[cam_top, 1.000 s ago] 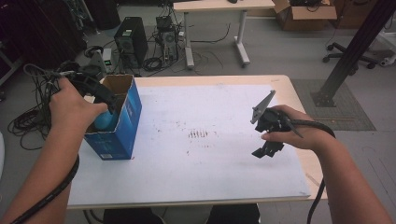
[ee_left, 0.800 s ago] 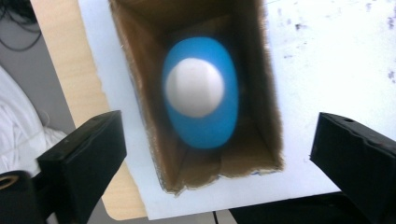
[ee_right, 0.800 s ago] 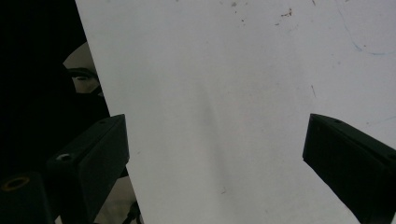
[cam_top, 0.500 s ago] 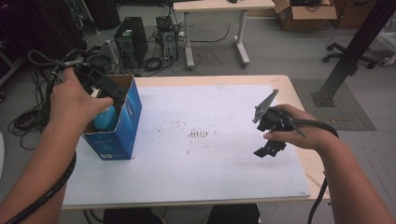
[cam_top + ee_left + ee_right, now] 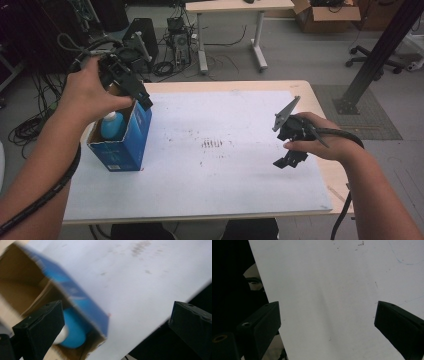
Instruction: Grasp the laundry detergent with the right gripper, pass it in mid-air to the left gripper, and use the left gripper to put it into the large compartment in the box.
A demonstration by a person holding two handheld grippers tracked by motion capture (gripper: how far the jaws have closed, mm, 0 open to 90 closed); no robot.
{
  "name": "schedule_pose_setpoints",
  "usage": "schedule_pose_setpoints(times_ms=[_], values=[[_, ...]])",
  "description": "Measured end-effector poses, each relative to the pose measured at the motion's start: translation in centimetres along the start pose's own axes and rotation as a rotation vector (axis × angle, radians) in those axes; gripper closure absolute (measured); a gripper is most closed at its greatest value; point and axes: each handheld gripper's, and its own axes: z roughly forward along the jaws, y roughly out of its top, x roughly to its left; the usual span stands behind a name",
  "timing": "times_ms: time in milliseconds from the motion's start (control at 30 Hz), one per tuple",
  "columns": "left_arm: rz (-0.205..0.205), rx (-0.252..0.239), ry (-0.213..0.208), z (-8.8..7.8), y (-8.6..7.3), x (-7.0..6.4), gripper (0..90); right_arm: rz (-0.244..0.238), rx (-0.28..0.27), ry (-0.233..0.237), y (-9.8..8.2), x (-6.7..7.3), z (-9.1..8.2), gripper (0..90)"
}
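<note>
The light-blue plastic bottle (image 5: 113, 126) standing in the open blue cardboard box (image 5: 131, 142) at nine o'clock looks light and slick, probably best pinched at its white cap, while the left gripper (image 5: 141, 98) and right gripper (image 5: 285, 161) both gape wide, holding nothing

Matt cardboard box (image 5: 122, 142), glossy plastic bottle (image 5: 113, 126), wooden table (image 5: 320, 107).

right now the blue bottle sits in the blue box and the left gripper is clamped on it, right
Not quite. The blue bottle does sit in the blue box, but the left gripper is open above it, holding nothing, as the left gripper view shows.
</note>
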Motion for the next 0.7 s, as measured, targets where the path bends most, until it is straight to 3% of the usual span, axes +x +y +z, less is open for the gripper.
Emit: schedule_pose_setpoints(times_ms=[100, 233, 433, 533, 700], values=[[0.084, -0.027, -0.047, -0.5, 0.4, -0.7, 0.2, -0.001, 0.002, -0.002, 0.1, -0.1, 0.1, 6.8], [0.204, -0.041, -0.072, -0.8, 0.9, -1.7, 0.2, -0.006, 0.005, 0.001, 0.4, -0.3, 0.1, 6.8], [0.397, 0.029, -0.067, 0.4, 1.7, -3.7, 0.1, -0.016, 0.015, -0.009, 0.7, -0.5, 0.1, 6.4], [0.493, 0.033, -0.073, 1.0, 1.9, -4.7, 0.1, -0.016, 0.02, -0.011, 0.8, -0.6, 0.1, 6.4], [0.593, 0.088, -0.086, 2.5, 2.2, -5.6, 0.1, -0.031, 0.035, -0.015, 0.9, -0.7, -0.1, 6.5]])
